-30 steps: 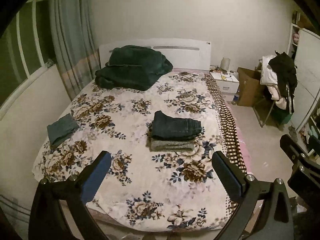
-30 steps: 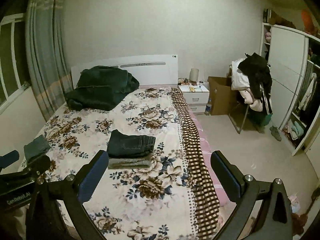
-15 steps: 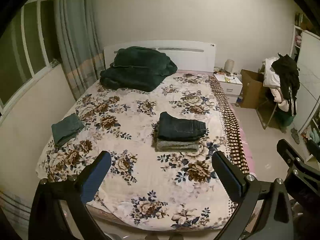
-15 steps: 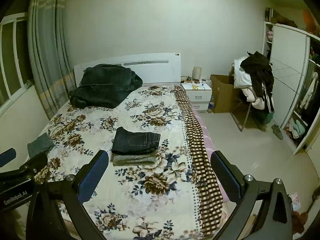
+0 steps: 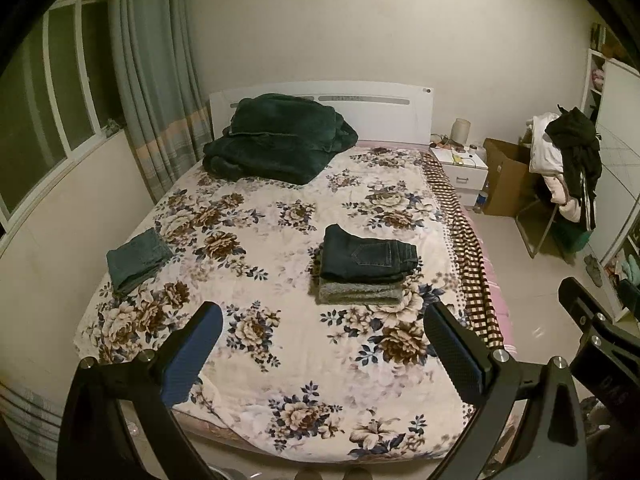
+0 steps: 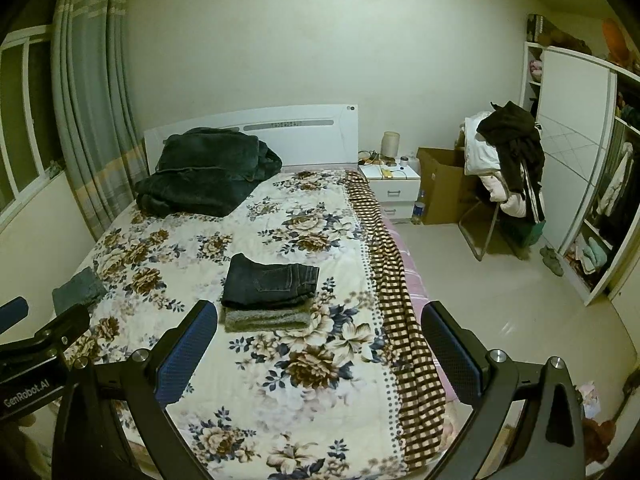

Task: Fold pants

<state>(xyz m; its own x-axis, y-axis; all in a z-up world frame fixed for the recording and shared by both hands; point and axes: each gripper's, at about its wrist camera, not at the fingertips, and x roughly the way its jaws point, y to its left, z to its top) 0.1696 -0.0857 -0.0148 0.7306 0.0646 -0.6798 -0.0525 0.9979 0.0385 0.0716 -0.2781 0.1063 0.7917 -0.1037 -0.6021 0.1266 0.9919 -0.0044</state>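
Folded dark jeans (image 5: pixel 366 258) lie on a folded grey garment (image 5: pixel 358 293) in the middle of the floral bed (image 5: pixel 280 360); the stack also shows in the right wrist view (image 6: pixel 268 282). A third folded greenish pair (image 5: pixel 136 260) lies near the bed's left edge and shows in the right wrist view (image 6: pixel 78 290). My left gripper (image 5: pixel 320 354) is open and empty, held above the foot of the bed. My right gripper (image 6: pixel 316 350) is open and empty, to the right of the left one, well short of the stack.
A dark green blanket (image 5: pixel 276 140) is heaped at the headboard. A white nightstand (image 6: pixel 390 188), a cardboard box (image 6: pixel 440 184), a chair piled with clothes (image 6: pixel 508 168) and a wardrobe (image 6: pixel 580 160) stand right of the bed. Window and curtain (image 5: pixel 152 80) are on the left.
Both grippers have drawn back and risen a little from the bed, so more of the room and bed shows. Both stay open and empty. The clothes have not moved.
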